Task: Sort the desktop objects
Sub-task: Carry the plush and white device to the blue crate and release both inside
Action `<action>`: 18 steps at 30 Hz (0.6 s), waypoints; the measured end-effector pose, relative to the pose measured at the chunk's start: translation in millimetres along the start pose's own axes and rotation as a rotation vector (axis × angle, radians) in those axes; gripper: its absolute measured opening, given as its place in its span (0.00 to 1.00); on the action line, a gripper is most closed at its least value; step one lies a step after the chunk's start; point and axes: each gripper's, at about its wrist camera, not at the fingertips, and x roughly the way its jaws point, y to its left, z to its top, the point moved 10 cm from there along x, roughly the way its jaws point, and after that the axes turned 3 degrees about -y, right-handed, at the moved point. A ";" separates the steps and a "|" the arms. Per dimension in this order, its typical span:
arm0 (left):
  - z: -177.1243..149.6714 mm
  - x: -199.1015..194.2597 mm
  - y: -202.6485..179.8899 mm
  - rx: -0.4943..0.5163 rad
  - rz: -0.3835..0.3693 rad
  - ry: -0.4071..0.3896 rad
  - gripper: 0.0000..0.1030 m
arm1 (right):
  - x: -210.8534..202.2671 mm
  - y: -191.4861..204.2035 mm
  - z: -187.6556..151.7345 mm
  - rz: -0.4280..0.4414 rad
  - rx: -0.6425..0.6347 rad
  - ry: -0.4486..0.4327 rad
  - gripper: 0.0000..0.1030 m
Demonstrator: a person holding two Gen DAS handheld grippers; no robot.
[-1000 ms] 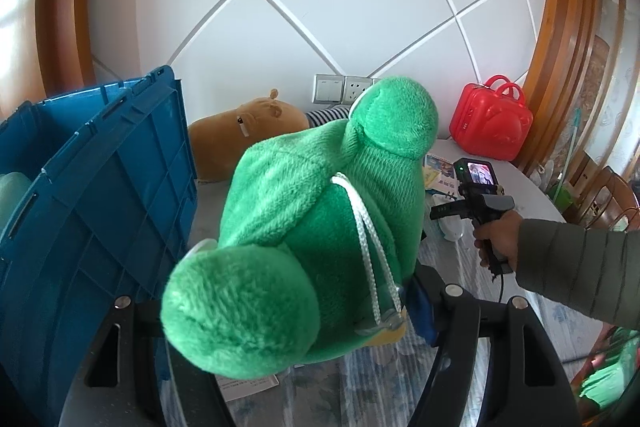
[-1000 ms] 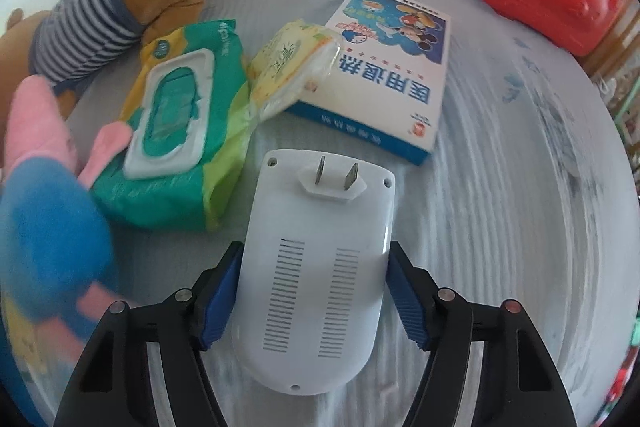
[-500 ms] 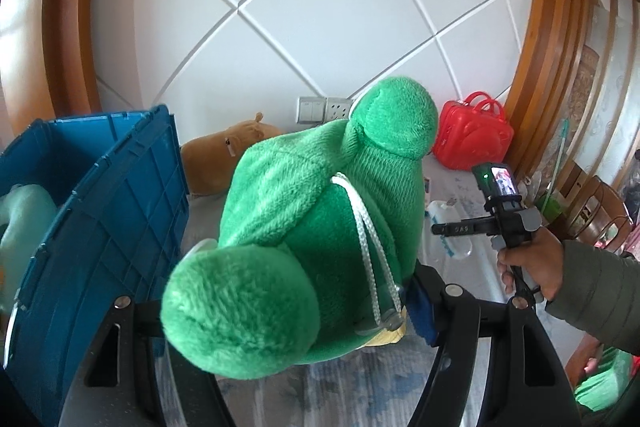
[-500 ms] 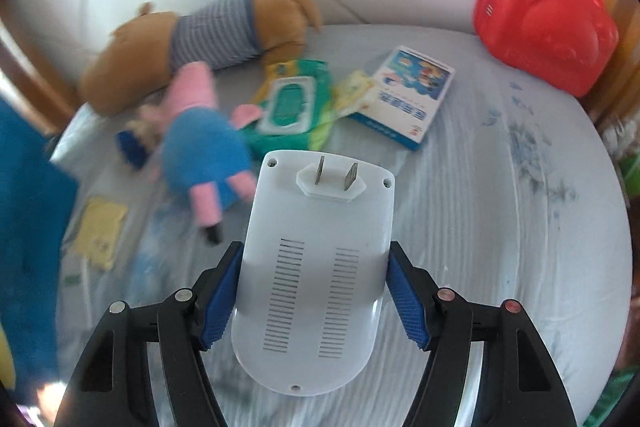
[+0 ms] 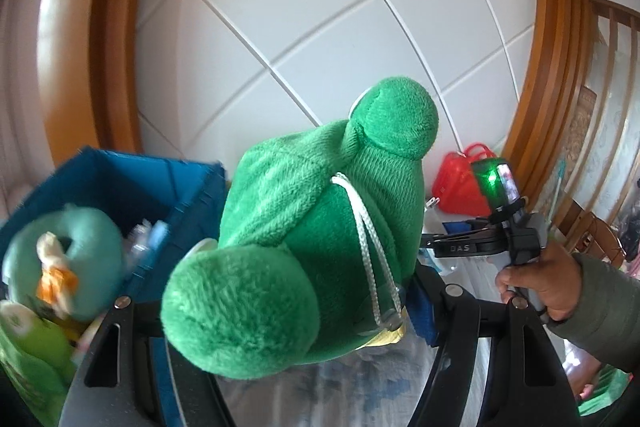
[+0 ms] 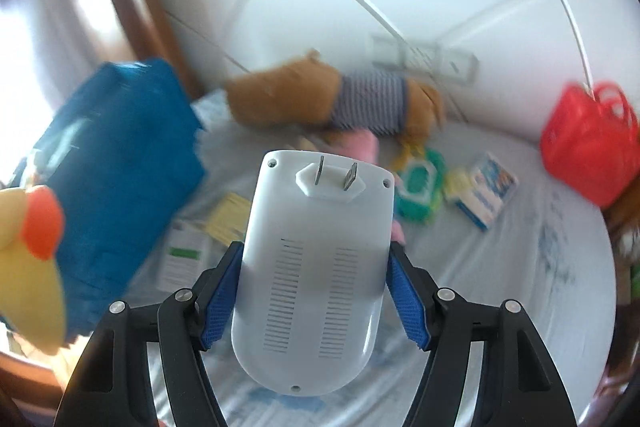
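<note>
Both of your grippers are loaded: your left gripper (image 5: pixel 288 311) clamps the green plush toy (image 5: pixel 304 235) beside the blue bin (image 5: pixel 120 183), your right gripper (image 6: pixel 314 291) grips the white plug-in device (image 6: pixel 316 267) above the counter (image 6: pixel 520 287).

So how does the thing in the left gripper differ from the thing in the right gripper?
The left gripper holds a green plush toy: soft, fuzzy, with a white cord loop. The right gripper holds a white plug-in device: hard, smooth plastic with two metal prongs and vent slots. The toy bulges over its fingers and hides most of them; the device sits flat between blue pads. Both are clamped and held off the table.
</note>
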 end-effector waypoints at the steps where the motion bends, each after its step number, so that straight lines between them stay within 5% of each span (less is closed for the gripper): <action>1: 6.3 -7.4 13.5 -0.004 0.007 -0.009 0.67 | -6.8 15.9 9.7 0.009 -0.017 -0.016 0.67; 18: 73.0 -93.1 260.2 -0.043 0.194 -0.101 0.67 | 16.1 285.6 101.8 0.155 -0.144 -0.079 0.67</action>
